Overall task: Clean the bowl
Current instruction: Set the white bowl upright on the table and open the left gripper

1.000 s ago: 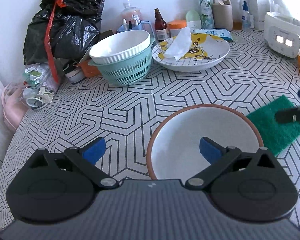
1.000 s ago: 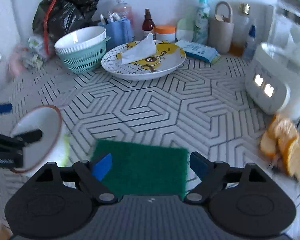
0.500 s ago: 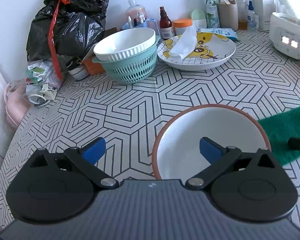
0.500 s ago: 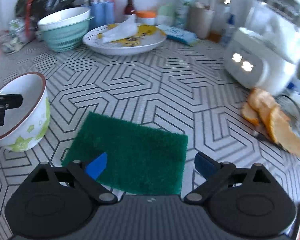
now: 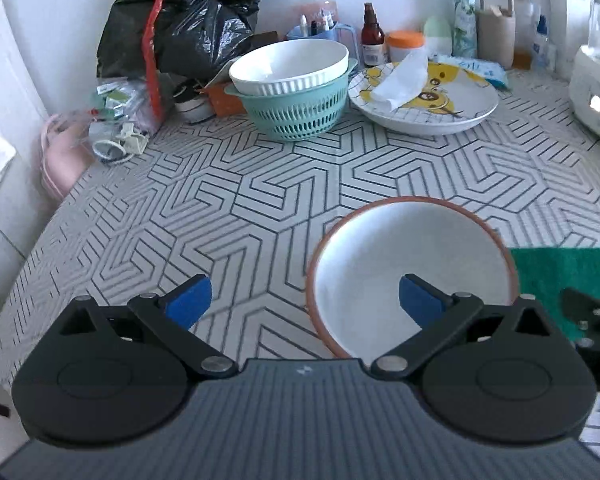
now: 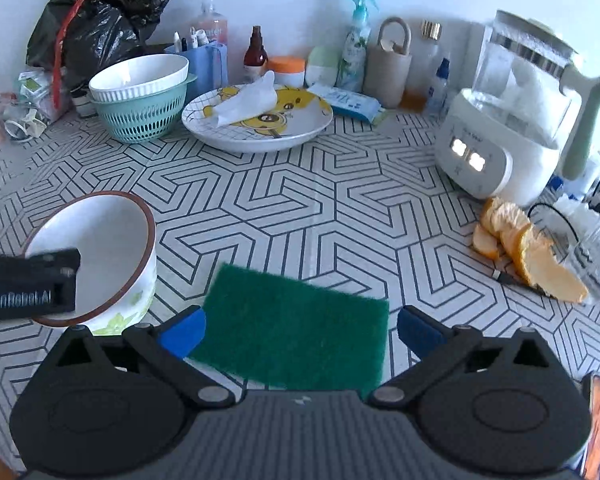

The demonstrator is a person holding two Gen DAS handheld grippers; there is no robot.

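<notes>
Your left claw (image 5: pixel 305 300) is spread wide, one blue finger inside the brown-rimmed white bowl (image 5: pixel 410 264) and the other outside its near rim, neither pad pressing on it. The bowl stands on the patterned surface (image 5: pixel 260 184), just beside a green scouring pad (image 6: pixel 296 328) lying flat to its right. Your right claw (image 6: pixel 298 330) is opening, its fingers either side of the pad's near edge, not squeezing it. A cartoon plate (image 6: pixel 300 136) sits farther back.

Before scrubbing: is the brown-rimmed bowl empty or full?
Empty: the bowl shows only its bare white inside, no food or water visible.
</notes>
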